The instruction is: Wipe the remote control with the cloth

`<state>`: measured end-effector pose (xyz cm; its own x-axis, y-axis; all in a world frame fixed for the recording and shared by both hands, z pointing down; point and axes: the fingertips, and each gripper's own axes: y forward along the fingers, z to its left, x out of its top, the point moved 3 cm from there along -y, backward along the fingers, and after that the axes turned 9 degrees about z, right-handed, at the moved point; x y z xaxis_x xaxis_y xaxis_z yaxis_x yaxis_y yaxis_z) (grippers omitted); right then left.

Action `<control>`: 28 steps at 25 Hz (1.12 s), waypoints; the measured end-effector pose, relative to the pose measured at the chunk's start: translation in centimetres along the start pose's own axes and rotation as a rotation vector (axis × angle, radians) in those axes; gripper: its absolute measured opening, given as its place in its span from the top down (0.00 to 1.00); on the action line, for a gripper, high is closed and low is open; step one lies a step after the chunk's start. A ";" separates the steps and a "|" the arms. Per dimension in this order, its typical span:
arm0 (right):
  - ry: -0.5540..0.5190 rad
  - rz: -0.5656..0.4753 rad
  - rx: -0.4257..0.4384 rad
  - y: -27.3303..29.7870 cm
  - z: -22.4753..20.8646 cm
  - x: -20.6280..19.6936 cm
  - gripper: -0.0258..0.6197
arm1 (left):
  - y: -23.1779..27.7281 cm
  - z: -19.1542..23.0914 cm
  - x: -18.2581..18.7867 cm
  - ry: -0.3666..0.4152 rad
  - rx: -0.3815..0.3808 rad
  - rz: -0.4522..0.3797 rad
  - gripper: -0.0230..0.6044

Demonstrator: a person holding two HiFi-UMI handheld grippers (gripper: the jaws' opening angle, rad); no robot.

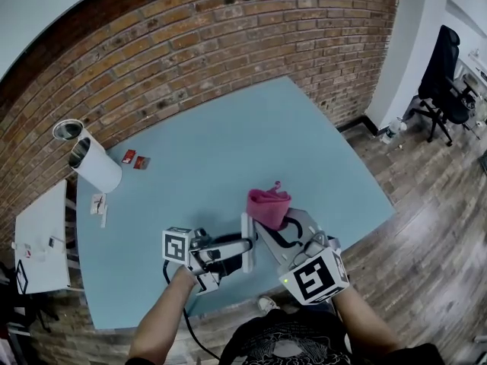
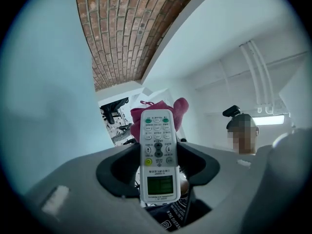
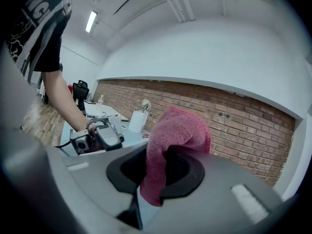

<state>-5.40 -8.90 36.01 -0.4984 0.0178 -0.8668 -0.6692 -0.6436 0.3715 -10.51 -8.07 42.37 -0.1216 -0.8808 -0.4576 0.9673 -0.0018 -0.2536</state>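
While in jaws: flat white remote (image 2: 157,150) (buttoned), fuzzy pink cloth (image 3: 168,135).

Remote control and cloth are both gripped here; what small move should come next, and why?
Probably bring the pink cloth in the right tool onto the button face of the remote control. The left tool grips the remote's lower end, and the cloth sits just behind its top, buttons uncovered.

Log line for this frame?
left tongs: shut on white plastic remote control; right tongs: shut on pink terry cloth; contact: unclear
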 end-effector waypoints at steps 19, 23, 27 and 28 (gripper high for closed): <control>0.043 -0.017 0.024 0.3 0.8 -0.4 0.87 | -0.9 0.5 4.2 -0.038 -0.015 -0.322 0.57; 0.058 -0.014 0.031 0.1 1.0 -0.4 0.87 | -1.3 0.9 4.5 -0.048 0.029 -0.370 0.57; 0.089 -0.014 0.039 0.1 1.3 -0.8 0.87 | -1.9 0.8 5.3 -0.053 0.037 -0.448 0.57; 0.095 -0.014 0.040 0.1 1.3 -0.9 0.87 | -2.2 0.8 5.6 -0.057 0.037 -0.473 0.57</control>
<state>-5.77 -7.98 37.27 -0.4356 -0.0476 -0.8989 -0.6978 -0.6129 0.3707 -13.13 -13.35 41.06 -0.5387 -0.8040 -0.2517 0.8165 -0.4246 -0.3913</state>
